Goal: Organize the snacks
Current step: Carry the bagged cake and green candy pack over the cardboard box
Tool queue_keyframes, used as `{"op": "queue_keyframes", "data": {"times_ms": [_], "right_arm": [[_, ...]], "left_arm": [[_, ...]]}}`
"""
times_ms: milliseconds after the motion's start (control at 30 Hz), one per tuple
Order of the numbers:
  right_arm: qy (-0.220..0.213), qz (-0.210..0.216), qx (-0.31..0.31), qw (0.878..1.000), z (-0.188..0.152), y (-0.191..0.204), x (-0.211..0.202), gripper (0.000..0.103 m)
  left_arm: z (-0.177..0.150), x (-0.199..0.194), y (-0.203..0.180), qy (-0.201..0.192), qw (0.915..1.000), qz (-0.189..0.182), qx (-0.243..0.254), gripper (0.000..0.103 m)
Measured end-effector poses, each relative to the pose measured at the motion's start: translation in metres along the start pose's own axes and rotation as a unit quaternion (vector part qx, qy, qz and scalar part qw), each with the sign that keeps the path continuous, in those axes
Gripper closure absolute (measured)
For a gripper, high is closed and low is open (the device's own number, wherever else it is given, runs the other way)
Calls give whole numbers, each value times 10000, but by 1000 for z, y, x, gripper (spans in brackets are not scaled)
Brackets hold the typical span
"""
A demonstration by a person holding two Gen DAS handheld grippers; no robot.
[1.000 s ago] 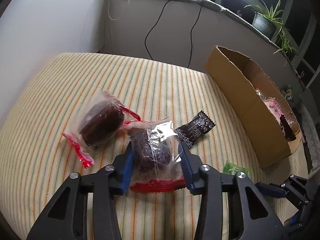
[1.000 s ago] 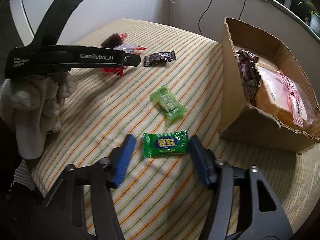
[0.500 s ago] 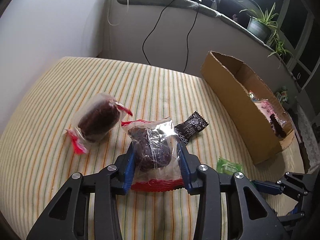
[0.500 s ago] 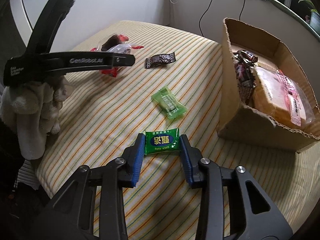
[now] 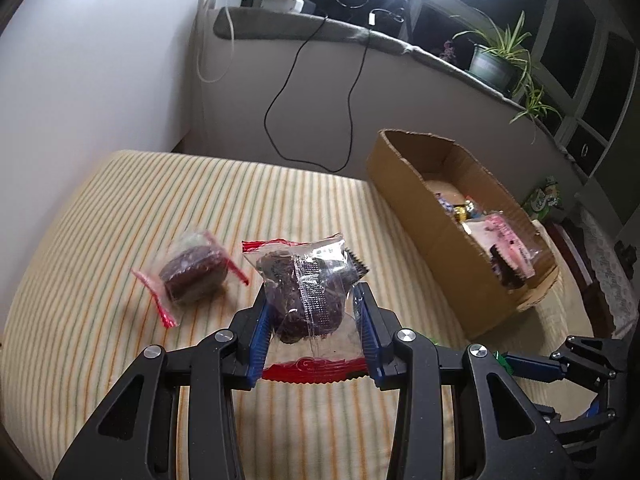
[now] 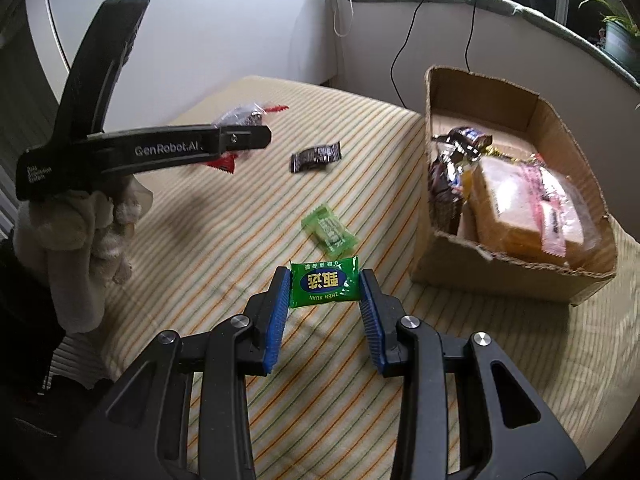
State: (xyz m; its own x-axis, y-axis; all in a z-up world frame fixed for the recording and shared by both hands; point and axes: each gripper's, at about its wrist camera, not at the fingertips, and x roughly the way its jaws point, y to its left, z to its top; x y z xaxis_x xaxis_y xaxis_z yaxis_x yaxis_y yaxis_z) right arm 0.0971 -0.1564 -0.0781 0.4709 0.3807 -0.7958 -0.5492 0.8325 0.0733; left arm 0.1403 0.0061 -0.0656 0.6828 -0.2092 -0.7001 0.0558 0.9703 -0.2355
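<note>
Now the striped bed [image 5: 120, 208] carries an open cardboard box [image 6: 516, 276] of snacks at far right, with a second wrapped cake [image 5: 192, 276], a pale green sweet [image 6: 329, 230] and a black packet [image 6: 316, 156] lying loose. Left gripper [image 5: 316, 320] clamps a wrapped brown cake [image 5: 308, 300]; right gripper [image 6: 325, 292] clamps a green candy packet [image 6: 324, 285]. Both snacks lay on the bed a second ago and are now lifted clear.

Green packet [image 6: 325, 281]: "ZHEN XUAN" (upside down).
</note>
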Motion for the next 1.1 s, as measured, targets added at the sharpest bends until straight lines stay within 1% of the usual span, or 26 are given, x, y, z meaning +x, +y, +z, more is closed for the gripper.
{"op": "queue_keyframes", "data": {"times_ms": [167, 367, 533, 800, 1100], "right_arm": [[-241, -14, 6, 9997, 7, -4, -20, 67], [-491, -181, 84, 9986, 22, -29, -38, 67], [-640, -373, 198, 9971, 34, -54, -49, 67], [-778, -547, 368, 9948, 55, -97, -50, 67], [-721, -717, 512, 9935, 69, -136, -38, 67]], "left_arm": [[8, -3, -14, -85, 9999, -77, 119, 65], [21, -1, -36, -207, 9993, -197, 221, 65], [29, 6, -56, -205, 9988, -269, 361, 65], [41, 19, -85, -198, 9974, -374, 579, 65], [52, 33, -112, -184, 9953, -502, 813, 65]]}}
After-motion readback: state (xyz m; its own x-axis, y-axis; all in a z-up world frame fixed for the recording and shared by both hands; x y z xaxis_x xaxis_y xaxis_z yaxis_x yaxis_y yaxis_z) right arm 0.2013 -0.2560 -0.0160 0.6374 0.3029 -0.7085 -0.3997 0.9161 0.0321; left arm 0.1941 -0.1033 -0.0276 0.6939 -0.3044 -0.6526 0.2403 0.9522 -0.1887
